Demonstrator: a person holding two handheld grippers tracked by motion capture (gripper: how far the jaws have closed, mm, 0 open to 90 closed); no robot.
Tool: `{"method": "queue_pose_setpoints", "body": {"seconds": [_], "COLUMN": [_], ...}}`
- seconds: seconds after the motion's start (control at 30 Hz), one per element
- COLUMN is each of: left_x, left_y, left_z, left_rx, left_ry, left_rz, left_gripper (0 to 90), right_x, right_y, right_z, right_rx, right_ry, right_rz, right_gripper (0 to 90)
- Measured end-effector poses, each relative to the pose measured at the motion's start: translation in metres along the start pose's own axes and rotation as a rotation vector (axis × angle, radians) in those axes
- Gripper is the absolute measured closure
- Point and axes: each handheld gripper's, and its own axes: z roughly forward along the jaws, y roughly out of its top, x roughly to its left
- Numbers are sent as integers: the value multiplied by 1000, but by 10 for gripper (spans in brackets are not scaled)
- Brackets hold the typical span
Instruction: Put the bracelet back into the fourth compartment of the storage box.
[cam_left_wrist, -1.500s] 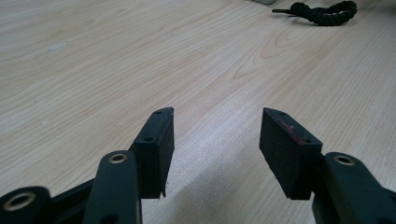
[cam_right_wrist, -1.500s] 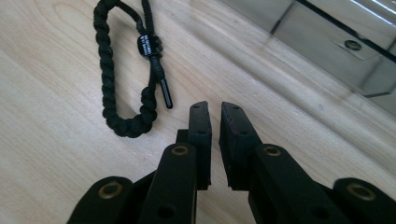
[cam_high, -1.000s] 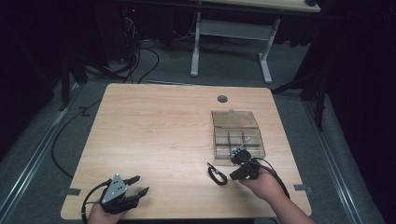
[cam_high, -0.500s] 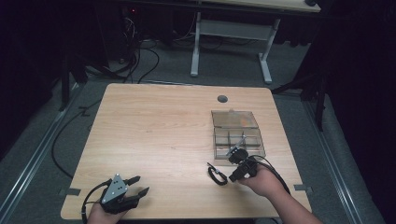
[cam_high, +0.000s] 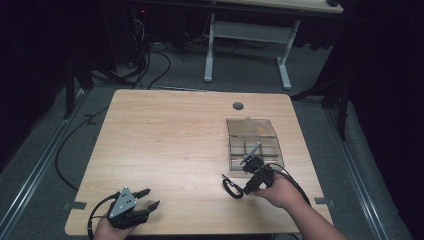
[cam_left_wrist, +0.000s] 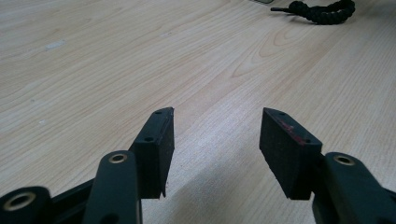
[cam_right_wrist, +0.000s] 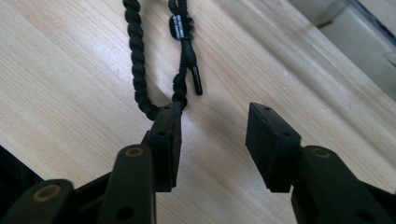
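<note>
I am holding the right gripper (cam_high: 239, 186) low over the near right part of the wooden table (cam_high: 170, 150), just in front of the clear compartment box (cam_high: 254, 145). Its jaws have just been opening, and in the right gripper view they are standing well apart with bare wood showing between the pads. The black braided cord (cam_right_wrist: 140, 65) is lying on the table right at this gripper: its looped bend is touching the outer tip of one pad (cam_right_wrist: 169, 135) but is sitting outside the gap, so nothing is being gripped. The cord's two strands are running away from the jaws side by side, and a short black tipped end is pointing back toward the gap. In the high view the same cord (cam_high: 231, 186) is curling on the table just beside the gripper, near the box but apart from it.

I am resting the left gripper (cam_high: 148, 199) at the near left edge of the table, well away from the cord. Its jaws are spread open over bare wood, holding nothing, and in the left gripper view the cord (cam_left_wrist: 322, 11) is lying far off across the tabletop.
</note>
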Motion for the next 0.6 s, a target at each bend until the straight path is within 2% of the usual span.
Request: {"method": "queue_pose_setpoints", "body": {"seconds": [0.17, 0.2, 0.3, 0.43, 0.47, 0.53, 0.6], "left_x": [0, 0, 0, 0, 0, 0, 0], "left_y": [0, 0, 0, 0, 0, 0, 0], "left_z": [0, 0, 0, 0, 0, 0, 0], "left_rx": [0, 1, 1, 0, 1, 1, 0], "left_ry": [0, -1, -2, -3, -4, -4, -4], "left_rz": [0, -1, -1, -1, -1, -1, -1], "left_gripper": [456, 456, 456, 456, 456, 456, 456], "right_x": [6, 6, 10, 17, 17, 22, 23], "right_y": [6, 8, 11, 18, 19, 21, 23], "right_z": [-3, -3, -3, 0, 2, 5, 9], "right_rx": [4, 4, 11, 10, 6, 24, 29], "right_ry": [8, 8, 12, 16, 14, 12, -1], "right_rz": [-15, -32, -16, -33, -54, -34, -56], "right_gripper": [487, 475, 456, 416, 407, 395, 387]}}
